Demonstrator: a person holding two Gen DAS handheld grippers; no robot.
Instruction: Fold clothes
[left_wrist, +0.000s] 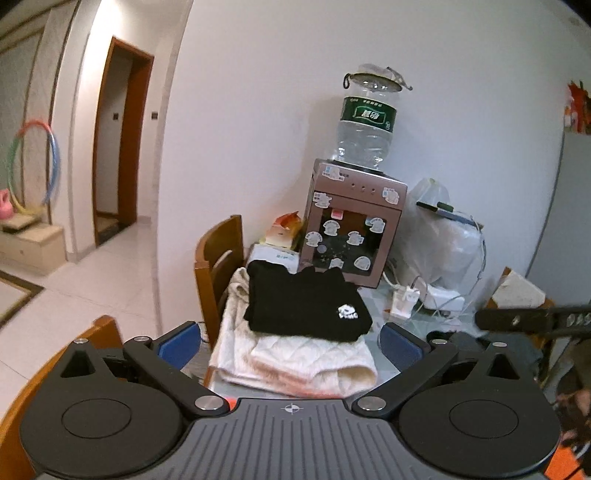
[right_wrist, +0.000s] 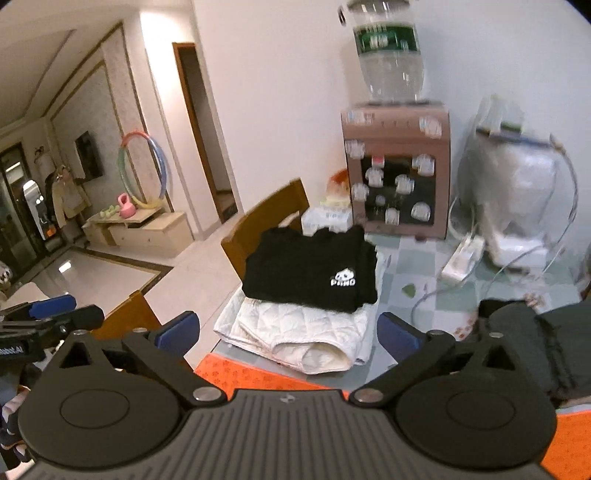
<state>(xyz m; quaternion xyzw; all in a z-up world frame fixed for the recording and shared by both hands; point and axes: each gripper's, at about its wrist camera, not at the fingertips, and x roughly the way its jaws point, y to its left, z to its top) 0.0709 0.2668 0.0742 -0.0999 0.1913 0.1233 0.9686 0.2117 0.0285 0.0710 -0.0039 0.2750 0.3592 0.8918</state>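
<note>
White walls and a pale tiled floor frame the table you are working at, its green-checked top crowded at the far end by a water dispenser with stickers on its front and a big bottle on top, a bulging plastic bag and a white power strip. You hold both tools raised above the near edge, and each is spread wide with nothing between its blue pads: the left gripper and the right gripper both look straight at the stack. That stack sits near the table's left edge, beside a wooden chair: a folded black sweater with a small white panda logo lies squarely on top of a folded cream quilted garment. By the look of it, these two pieces are done. What seems left is the dark grey garment lying loose and rumpled at the right side of the table, close to your right tool, partly over an orange patterned mat. You would likely take that one next, though how many more items wait outside the view cannot be told.
</note>
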